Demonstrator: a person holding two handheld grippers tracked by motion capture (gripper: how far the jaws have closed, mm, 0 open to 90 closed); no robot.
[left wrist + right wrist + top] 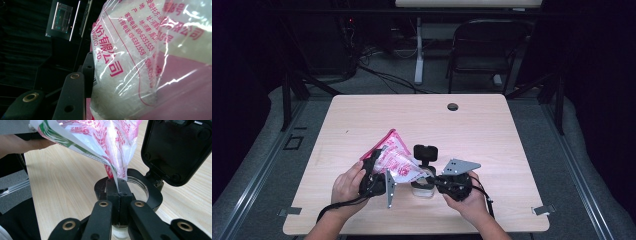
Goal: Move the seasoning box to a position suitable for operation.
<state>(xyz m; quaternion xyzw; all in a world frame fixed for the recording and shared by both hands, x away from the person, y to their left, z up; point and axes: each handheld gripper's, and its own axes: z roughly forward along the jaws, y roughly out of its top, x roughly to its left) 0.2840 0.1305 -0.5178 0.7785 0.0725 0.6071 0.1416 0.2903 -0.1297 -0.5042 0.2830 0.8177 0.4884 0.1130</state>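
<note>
My black jaws carry brass-ringed screws; a grey three-cornered plate tops my right gripper; black cables trail.

Both tongs hold bag over jar.

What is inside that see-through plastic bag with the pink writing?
The clear plastic bag with pink print holds white, grainy powder pressed against its film. How much is left cannot be seen; folds and print cover it.
</note>
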